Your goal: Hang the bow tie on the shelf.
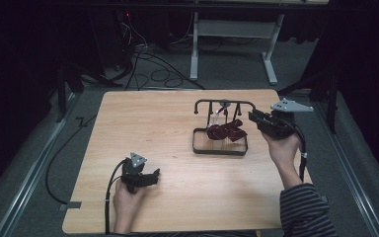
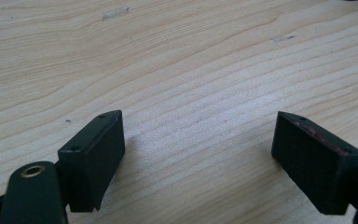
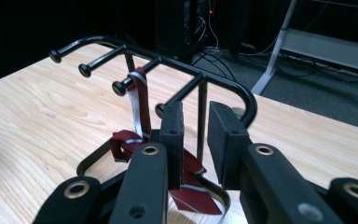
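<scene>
While the left gripper [image 1: 150, 177] rests idle at the near-left of the table [image 1: 177, 197], the work sits at the far right. Left jaws stand wide apart over bare wood, holding nothing.

Black wire rack [image 1: 224, 103]: rectangular base frame, uprights, top bar with 4 knobbed pegs. Dark red tie [image 1: 226, 131] with pale stripes hangs from 1 peg by a loop; most of its length is bunched low in the rack's base frame. In the right gripper view the loop passes over the 3rd peg from the left [image 3: 121, 87], and the wide end [image 3: 193, 198] lies crumpled on the table inside the frame.

Right gripper [image 1: 253, 117]: held at the rack's right end, jaws pointed left toward it. Jaws a narrow gap apart, nothing between them; the rack's curved end and an upright stand just beyond the tips.

Step in hand, as I judge it: right gripper is approaching the rack to deal with the tie, no grasp made yet. Whether the aim is to lift it off the peg or to tidy it, I cannot tell.

Next move calls for: advance past the near peg, lower toward the red fabric, close on 1 layer without snagging the wire. Left gripper could steady the base frame.
</scene>
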{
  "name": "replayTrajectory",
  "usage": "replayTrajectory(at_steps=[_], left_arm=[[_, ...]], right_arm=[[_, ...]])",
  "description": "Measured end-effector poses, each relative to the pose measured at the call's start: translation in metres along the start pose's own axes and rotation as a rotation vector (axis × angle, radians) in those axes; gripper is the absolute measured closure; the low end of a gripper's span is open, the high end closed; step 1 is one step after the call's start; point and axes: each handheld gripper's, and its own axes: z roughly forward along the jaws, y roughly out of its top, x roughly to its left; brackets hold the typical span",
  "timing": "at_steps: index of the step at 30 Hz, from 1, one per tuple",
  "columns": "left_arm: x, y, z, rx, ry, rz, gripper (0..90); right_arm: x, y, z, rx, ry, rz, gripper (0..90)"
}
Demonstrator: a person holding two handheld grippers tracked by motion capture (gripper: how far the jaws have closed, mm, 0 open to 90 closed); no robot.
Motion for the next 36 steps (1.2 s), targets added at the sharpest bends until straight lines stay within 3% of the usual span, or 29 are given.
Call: replayTrajectory(at_steps=[16, 36], left_arm=[[0.000, 0.000, 0.000, 0.000, 0.000, 0.000, 17.6], [0.000, 0.000, 0.000, 0.000, 0.000, 0.000, 17.6]], right_arm=[[-0.015, -0.020, -0.021, -0.001, -0.013, 0.034, 70.8], [-0.022, -0.033, -0.043, -0.008, -0.025, 0.051, 68.6]])
